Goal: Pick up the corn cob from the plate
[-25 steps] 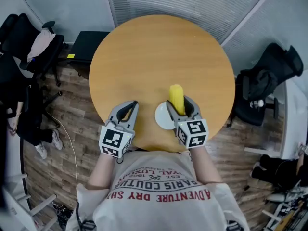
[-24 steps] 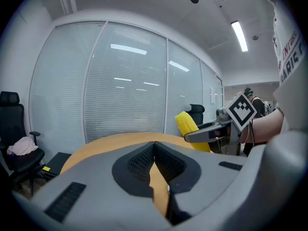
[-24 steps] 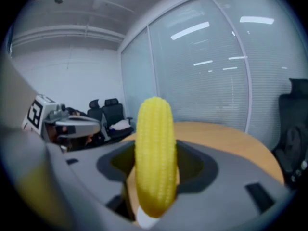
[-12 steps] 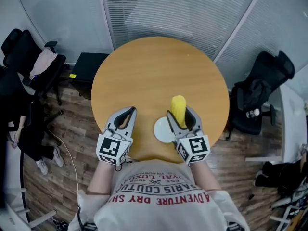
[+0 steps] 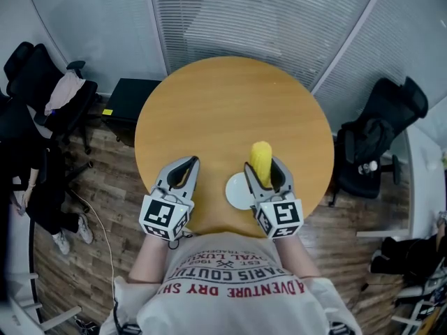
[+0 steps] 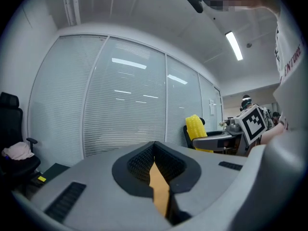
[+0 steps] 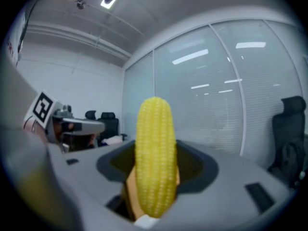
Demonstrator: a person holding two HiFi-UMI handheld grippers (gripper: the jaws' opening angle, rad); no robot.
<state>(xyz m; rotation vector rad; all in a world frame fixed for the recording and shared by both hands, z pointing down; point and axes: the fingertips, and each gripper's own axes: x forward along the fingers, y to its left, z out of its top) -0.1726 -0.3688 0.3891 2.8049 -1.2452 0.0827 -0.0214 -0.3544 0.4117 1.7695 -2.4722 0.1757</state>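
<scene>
Yellow corn cob [image 5: 260, 160] clamped between the jaws of the right gripper [image 5: 263, 166], just right of frame centre in the head view, far end sticking out past the jaw tips toward the middle of the desk [image 5: 223, 103]. In the right gripper view, kernels filling the gap between the two jaws, cob upright in the frame, near end down at the jaw roots.

White plate [image 5: 237, 190] bare on the wood, just left of the right gripper and close to the desk's near rim, partly covered by the gripper body. Touching of cob and plate not to be told from here.

Left gripper [image 5: 188, 163] at lower left of centre, closed on nothing, tips together, only a thin slit of desk colour between the pads in its own view. Well apart from the plate, also near the rim.

Round tan wooden top, wide open across the upper half of the head view. Beyond the edge: black office chair [image 5: 42, 82] at far left, another black chair [image 5: 380, 131] at right, a dark box [image 5: 126, 93] on the plank floor at upper left, and slatted blinds [image 5: 265, 19] along the top.
</scene>
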